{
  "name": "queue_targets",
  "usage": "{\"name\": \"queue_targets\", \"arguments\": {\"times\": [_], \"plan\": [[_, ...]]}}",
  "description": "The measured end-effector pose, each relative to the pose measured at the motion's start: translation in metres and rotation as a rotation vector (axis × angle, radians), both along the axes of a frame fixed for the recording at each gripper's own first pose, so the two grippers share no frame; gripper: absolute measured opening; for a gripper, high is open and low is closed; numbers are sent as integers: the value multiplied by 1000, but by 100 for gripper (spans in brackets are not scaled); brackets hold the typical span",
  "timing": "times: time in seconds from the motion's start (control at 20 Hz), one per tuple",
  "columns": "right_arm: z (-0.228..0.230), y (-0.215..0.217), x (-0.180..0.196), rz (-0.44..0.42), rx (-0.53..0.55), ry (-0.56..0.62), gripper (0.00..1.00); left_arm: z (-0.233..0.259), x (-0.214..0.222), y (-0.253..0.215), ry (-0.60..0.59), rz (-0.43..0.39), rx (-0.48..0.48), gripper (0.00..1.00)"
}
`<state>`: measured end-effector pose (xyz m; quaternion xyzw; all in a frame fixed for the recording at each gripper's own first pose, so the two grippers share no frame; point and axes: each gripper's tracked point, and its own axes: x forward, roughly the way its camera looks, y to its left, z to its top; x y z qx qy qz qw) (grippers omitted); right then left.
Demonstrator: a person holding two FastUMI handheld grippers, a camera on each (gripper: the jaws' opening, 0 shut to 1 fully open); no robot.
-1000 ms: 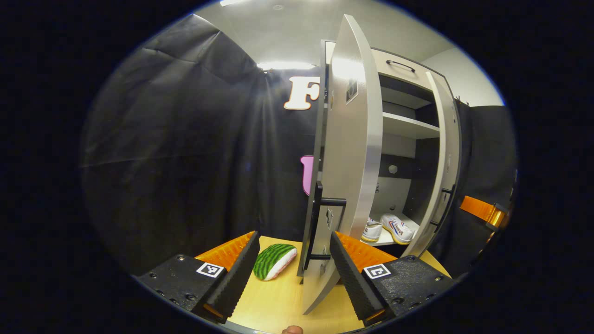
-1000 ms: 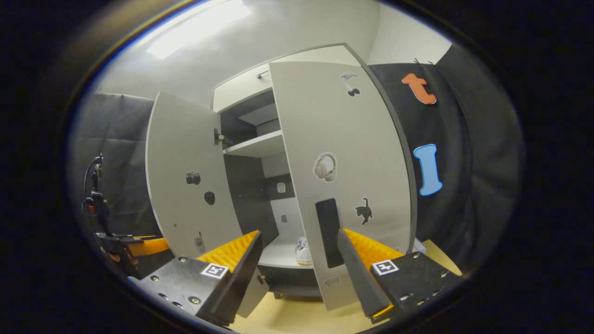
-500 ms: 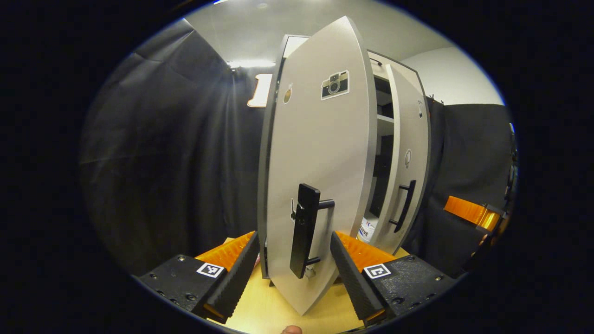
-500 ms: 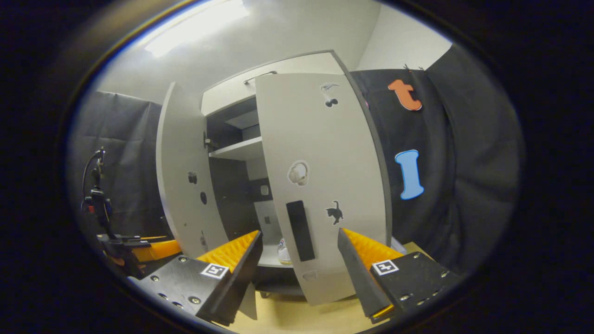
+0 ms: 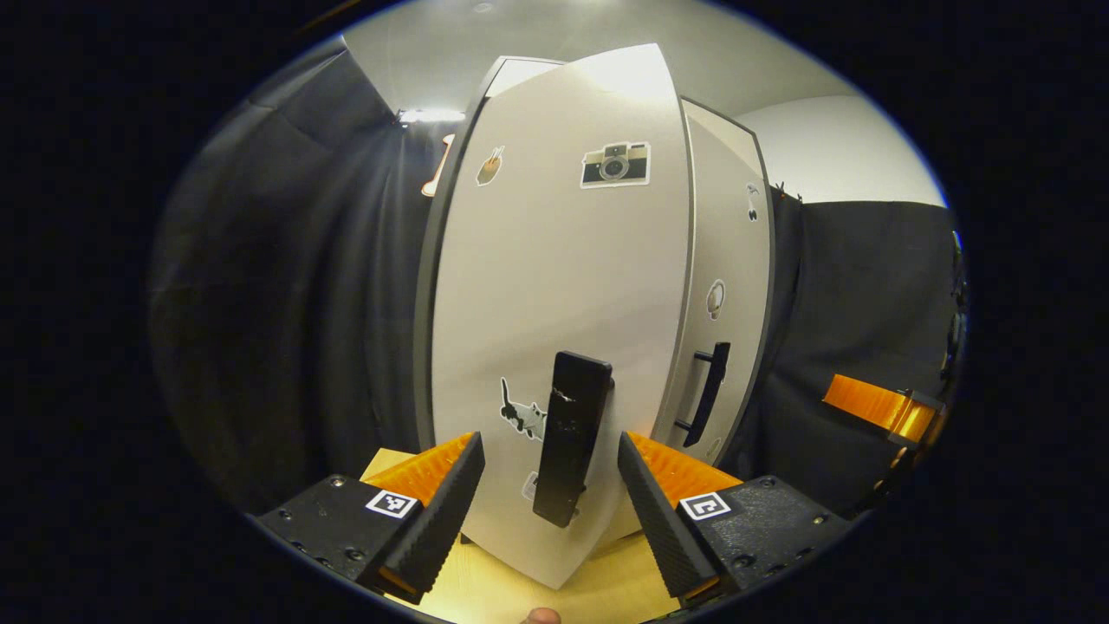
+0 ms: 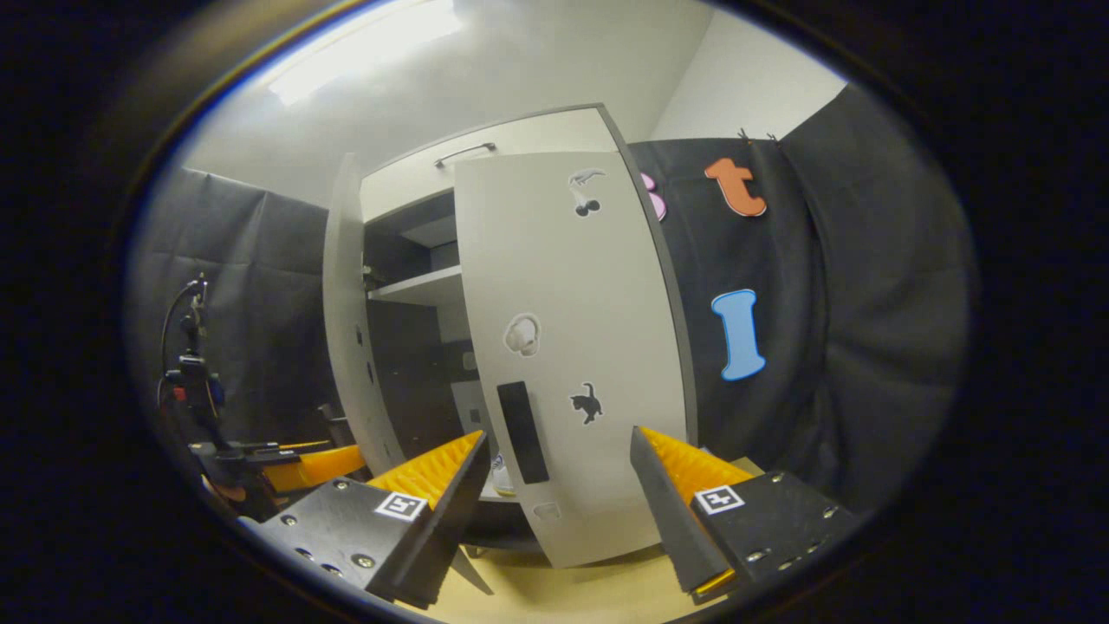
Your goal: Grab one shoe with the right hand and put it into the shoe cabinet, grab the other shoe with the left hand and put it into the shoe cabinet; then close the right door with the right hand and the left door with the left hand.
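Jaws spread on both: left gripper (image 5: 548,485) straddles the left grey door's black bar handle (image 5: 569,438); right gripper (image 6: 554,485) faces the ajar right grey door (image 6: 567,364), shelf gap at 10 o'clock.

One shoe cabinet (image 6: 485,156) stood on the tan table (image 6: 572,594). It had two doors: the left door (image 5: 554,303) and the right door (image 6: 572,347). Each carried one black handle (image 5: 567,451), two in all. On the left door were three stickers, the camera sticker (image 5: 614,165) among them. One shoe (image 6: 501,475) was glimpsed inside. There were two grippers: the left gripper (image 5: 546,511) and the right gripper (image 6: 559,511).
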<state>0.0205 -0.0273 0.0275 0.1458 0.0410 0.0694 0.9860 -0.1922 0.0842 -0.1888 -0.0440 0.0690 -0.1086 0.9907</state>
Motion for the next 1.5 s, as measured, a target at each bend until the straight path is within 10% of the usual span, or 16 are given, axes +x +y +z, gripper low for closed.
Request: {"name": "queue_targets", "arguments": {"times": [1.5], "plan": [[-2,-6,-3,1,-53,4,96,20,-11,-5,-28,-28,11,95]]}}
